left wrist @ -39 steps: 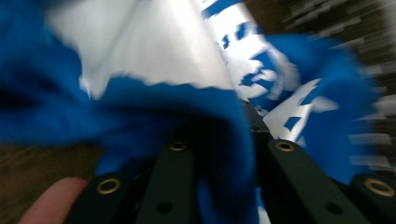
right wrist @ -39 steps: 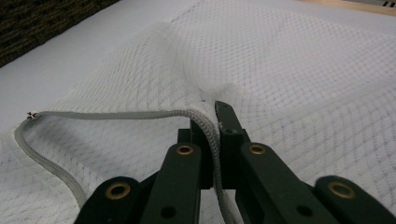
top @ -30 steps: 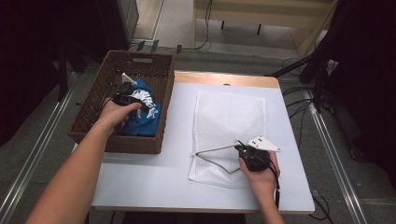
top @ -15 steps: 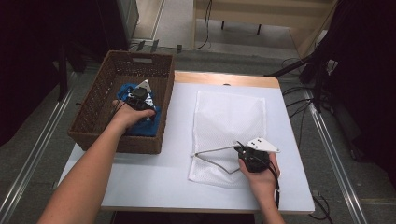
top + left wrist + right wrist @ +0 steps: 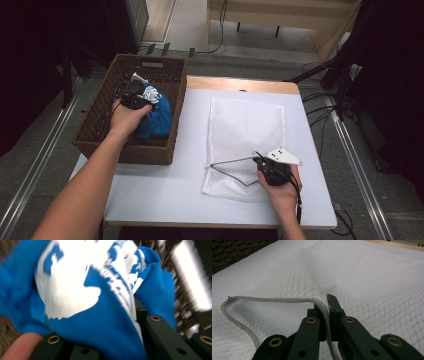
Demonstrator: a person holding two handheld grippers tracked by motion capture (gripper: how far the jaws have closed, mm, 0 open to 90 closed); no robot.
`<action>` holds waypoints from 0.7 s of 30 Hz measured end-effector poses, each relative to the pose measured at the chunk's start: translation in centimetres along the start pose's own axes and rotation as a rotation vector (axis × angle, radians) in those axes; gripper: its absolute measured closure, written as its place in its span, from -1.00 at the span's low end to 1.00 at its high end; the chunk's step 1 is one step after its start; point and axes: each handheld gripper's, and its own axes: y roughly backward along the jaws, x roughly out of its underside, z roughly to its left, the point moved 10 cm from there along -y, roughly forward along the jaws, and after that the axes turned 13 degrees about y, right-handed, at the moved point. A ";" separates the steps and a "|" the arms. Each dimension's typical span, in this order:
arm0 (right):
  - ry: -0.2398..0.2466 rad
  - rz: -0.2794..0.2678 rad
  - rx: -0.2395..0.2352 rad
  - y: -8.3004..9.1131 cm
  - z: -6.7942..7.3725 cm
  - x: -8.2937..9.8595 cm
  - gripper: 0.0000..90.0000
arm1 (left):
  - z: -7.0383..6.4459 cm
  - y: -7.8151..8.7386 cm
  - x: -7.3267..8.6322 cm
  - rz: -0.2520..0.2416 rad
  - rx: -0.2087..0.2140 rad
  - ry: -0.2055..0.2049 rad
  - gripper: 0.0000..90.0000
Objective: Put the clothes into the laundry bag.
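Blue cloth (image 5: 156, 119) in basket (image 5: 100, 127), pinched by left tool (image 5: 134, 97); right tool (image 5: 261, 163) pinching mesh bag (image 5: 247, 130) cord

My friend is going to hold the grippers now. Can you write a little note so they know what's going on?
Left gripper: shut on the blue and white cloth, lifting it inside the wicker basket.
Right gripper: shut on the mesh bag at its drawstring rim, raising the opening.
Done: cloth grabbed, bag mouth lifted.
Probably left: carry the cloth over and push it into the bag on the table.
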 end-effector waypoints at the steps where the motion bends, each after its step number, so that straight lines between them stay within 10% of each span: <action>1: 0.001 -0.001 0.000 0.0 0.0 0.0 1.00 | -0.2 0.5 -0.5 -0.047 0.019 0.015 0.69; 9: -0.001 -0.010 -0.003 0.2 0.0 -0.2 1.00 | -0.7 4.6 -3.2 -0.302 0.020 -0.035 0.69; 13: -0.002 -0.012 -0.003 0.3 0.0 -0.2 1.00 | -0.7 7.8 -4.7 -0.448 0.063 0.020 0.69; 21: -0.003 -0.011 -0.002 0.2 0.1 -0.2 1.00 | -0.3 10.4 -5.5 -0.552 0.076 0.016 0.67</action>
